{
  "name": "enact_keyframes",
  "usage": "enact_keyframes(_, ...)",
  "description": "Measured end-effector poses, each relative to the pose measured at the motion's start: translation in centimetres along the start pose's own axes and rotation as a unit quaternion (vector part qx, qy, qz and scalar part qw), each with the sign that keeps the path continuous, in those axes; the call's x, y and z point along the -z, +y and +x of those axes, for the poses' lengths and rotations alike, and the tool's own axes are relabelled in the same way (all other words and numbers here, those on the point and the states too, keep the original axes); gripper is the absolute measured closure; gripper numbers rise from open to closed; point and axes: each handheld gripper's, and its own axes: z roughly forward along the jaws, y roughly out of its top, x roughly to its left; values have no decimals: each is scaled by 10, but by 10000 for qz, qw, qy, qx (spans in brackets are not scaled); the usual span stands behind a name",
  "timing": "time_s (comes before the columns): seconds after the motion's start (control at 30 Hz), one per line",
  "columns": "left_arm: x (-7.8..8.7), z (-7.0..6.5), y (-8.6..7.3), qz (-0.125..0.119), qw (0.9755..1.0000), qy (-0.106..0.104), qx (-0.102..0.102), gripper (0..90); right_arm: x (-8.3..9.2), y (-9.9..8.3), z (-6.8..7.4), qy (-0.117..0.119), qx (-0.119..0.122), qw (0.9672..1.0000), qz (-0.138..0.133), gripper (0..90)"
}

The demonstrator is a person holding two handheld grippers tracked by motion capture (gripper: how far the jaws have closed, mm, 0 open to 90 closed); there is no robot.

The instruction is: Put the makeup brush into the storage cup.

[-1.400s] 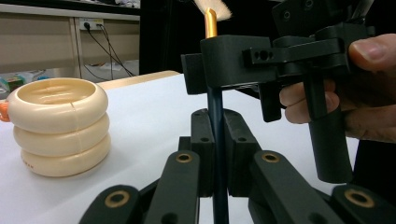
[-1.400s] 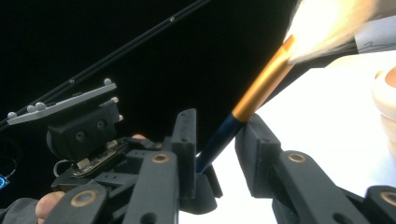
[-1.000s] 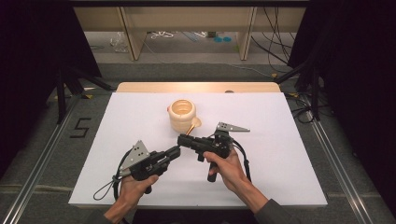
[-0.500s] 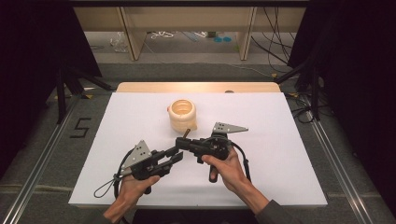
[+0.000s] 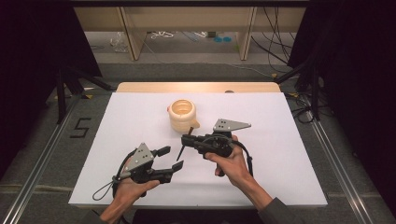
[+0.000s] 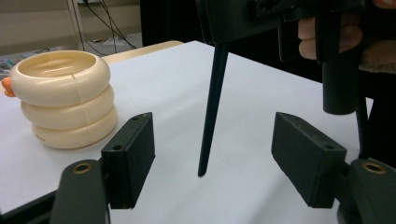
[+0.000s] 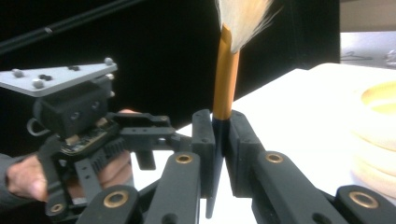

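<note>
The light comes from above and falls evenly on the white table [image 5: 289, 140], which is the brightest part of the high view. Shadows under the hands are soft and short. The left and right sides of the scene are almost black, and the far floor is dim. The high view is a little soft, with no strong glare. In the left gripper view the near jaws are slightly out of focus, and the cream ring stack [image 6: 63, 98] is sharper. In the right gripper view the brush [image 7: 226, 79] is sharp, while the bristles and the far background look blurred and overexposed.
</note>
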Motion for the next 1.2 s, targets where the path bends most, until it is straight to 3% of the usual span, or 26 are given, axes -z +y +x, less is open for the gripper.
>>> enact_keyframes(0.43, 7, 5, -6, 180, 9997, 110, 131, 244, 3, 9, -13, -360, 284, 9988, 158, 836)
enact_keyframes(0.57, 7, 6, -7, 286, 9995, 100, 34, 222, 6, 12, -16, -481, 337, 9978, 310, 836)
enact_keyframes(0.63, 8, 7, -8, 325, 9994, 115, 64, 208, 4, 12, -19, -491, 345, 9980, 203, 835)
enact_keyframes(1.0, 10, 9, -12, 341, 9992, 158, 127, 198, 1, 18, -31, -683, 459, 9959, 370, 836)
enact_keyframes(1.2, 12, 10, -13, 410, 9988, 245, -61, 198, 0, 19, -39, -812, 555, 9945, 358, 835)
